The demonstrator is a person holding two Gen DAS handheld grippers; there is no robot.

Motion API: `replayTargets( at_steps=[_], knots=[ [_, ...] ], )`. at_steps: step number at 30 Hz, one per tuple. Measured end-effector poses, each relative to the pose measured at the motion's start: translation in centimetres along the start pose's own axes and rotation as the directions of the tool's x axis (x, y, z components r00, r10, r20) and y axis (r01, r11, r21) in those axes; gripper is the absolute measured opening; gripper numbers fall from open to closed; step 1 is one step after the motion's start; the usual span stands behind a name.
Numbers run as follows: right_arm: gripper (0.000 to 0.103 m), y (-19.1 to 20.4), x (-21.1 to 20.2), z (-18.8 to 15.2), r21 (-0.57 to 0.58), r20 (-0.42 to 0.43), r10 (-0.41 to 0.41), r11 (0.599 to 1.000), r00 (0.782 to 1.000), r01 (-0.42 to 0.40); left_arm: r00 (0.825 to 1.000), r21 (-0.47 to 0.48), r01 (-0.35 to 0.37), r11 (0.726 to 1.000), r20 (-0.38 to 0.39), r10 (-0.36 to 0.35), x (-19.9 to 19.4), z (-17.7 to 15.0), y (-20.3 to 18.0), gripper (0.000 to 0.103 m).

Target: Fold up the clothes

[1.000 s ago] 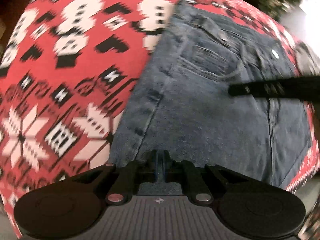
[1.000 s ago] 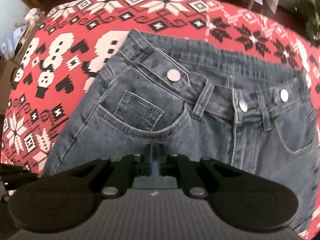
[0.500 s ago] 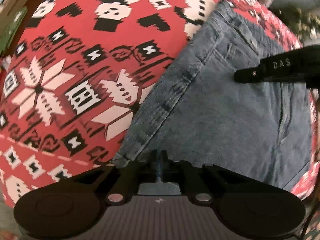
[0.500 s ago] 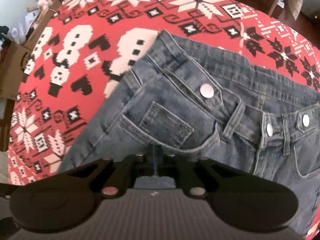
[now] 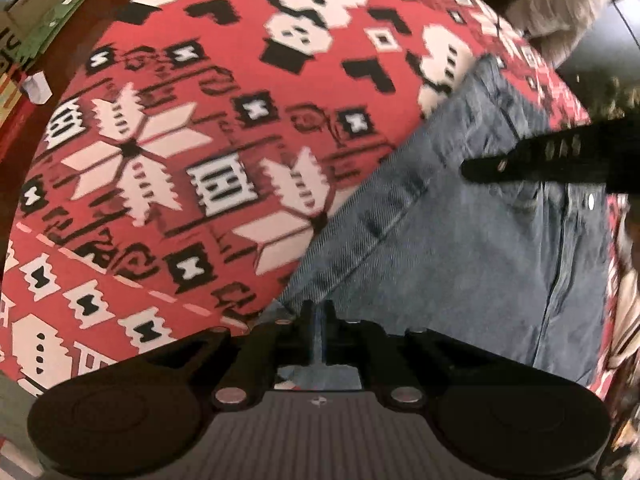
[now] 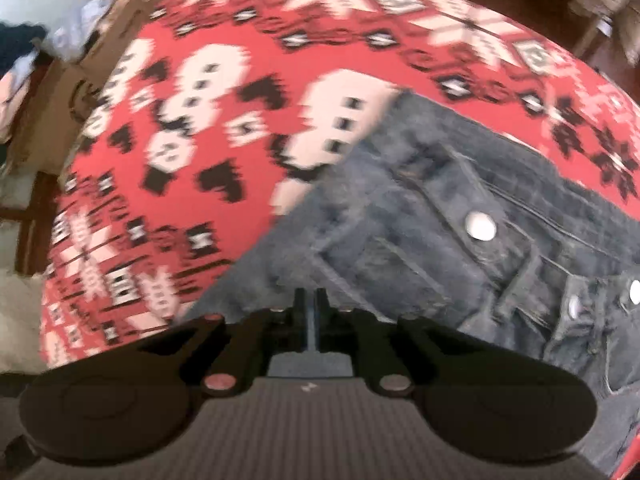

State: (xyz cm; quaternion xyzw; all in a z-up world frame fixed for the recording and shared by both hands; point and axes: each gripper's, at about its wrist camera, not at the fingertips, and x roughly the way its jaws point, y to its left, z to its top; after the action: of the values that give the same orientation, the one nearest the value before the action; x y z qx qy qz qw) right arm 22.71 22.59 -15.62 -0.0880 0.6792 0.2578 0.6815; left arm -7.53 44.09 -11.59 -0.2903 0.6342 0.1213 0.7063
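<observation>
Blue denim jeans (image 5: pixel 460 248) lie on a red patterned cloth (image 5: pixel 224 92), waistband and metal buttons (image 6: pixel 480 226) toward the far right. My left gripper (image 5: pixel 318 314) is shut on the near left edge of the denim. In the right wrist view, my right gripper (image 6: pixel 308 306) is shut on the jeans (image 6: pixel 420 248) just below the front pocket, near their left side seam. The black fingers (image 5: pixel 520 158) of the right gripper reach in from the right in the left wrist view, above the denim.
The red cloth (image 6: pixel 248 80) with white and black snowflake and snowman figures covers the whole table. Cardboard boxes (image 6: pixel 52 92) stand beyond its left edge, a green item (image 5: pixel 52 20) and dark wooden floor past the far left. Pale fabric (image 5: pixel 560 4) hangs at the far right.
Both grippers have slid left across the cloth with the denim pinched in them, so the jeans sit further right in each view. Both views have also rolled somewhat.
</observation>
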Motion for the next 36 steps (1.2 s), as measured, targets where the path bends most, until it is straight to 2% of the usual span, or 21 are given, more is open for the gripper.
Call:
replayTargets(
  at_steps=[2, 6, 10, 14, 17, 21, 24, 27, 29, 32, 36],
  knots=[
    [0.003, 1.6, 0.4, -0.2, -0.053, -0.022, 0.005, 0.999, 1.000, -0.006, 1.000, -0.010, -0.007, 1.000, -0.008, 0.007, 0.6, 1.2, -2.9, 0.003],
    [0.003, 4.1, 2.4, -0.3, -0.100, -0.077, 0.000, 0.995, 0.997, -0.007, 1.000, -0.051, -0.001, 0.999, -0.031, 0.000, 3.1, 2.6, -5.7, 0.003],
    [0.000, 3.4, 3.1, 0.7, -0.065, -0.102, -0.017, 0.998, 0.995, 0.011, 0.999, -0.063, -0.001, 0.998, -0.044, -0.002, 4.2, 2.7, -5.1, 0.003],
    [0.000, 2.4, 2.7, 2.1, -0.047, -0.087, -0.024, 0.999, 0.996, 0.020, 0.999, -0.078, -0.005, 0.997, -0.050, 0.001, 3.6, 2.8, -4.9, 0.003],
    [0.003, 2.9, 2.3, 2.7, -0.086, -0.071, -0.055, 0.995, 0.996, 0.048, 0.999, -0.059, -0.006, 0.998, -0.038, 0.004, 3.5, 3.3, -6.0, 0.002],
    [0.002, 3.6, 2.5, 3.0, -0.112, -0.084, -0.051, 0.993, 0.995, 0.041, 0.999, -0.052, 0.006, 0.999, -0.039, -0.008, 4.3, 4.1, -7.5, 0.003],
    [0.000, 2.6, 2.9, 3.4, -0.107, -0.078, -0.080, 0.992, 0.994, 0.071, 0.999, -0.048, 0.000, 0.999, -0.046, -0.002, 5.1, 4.4, -8.2, 0.003],
    [0.000, 1.0, 2.3, 4.6, -0.080, -0.059, -0.075, 0.994, 0.995, 0.070, 0.999, -0.057, 0.001, 0.998, -0.051, -0.004, 5.2, 4.3, -8.1, 0.002],
    [0.000, 0.2, 1.6, 5.3, -0.097, -0.029, -0.112, 0.989, 0.993, 0.108, 0.999, -0.071, 0.017, 0.997, -0.047, -0.020, 5.0, 4.7, -8.2, 0.002],
    [0.000, -1.6, 0.3, 6.1, -0.045, -0.010, -0.061, 0.997, 0.998, 0.060, 0.998, -0.070, 0.051, 0.996, -0.018, -0.052, 4.8, 5.7, -8.8, 0.002],
    [0.002, -2.0, 0.6, 5.2, -0.085, -0.041, -0.051, 0.995, 0.998, 0.047, 0.997, -0.051, 0.075, 0.996, -0.006, -0.075, 5.1, 6.8, -9.8, 0.002]
  ],
)
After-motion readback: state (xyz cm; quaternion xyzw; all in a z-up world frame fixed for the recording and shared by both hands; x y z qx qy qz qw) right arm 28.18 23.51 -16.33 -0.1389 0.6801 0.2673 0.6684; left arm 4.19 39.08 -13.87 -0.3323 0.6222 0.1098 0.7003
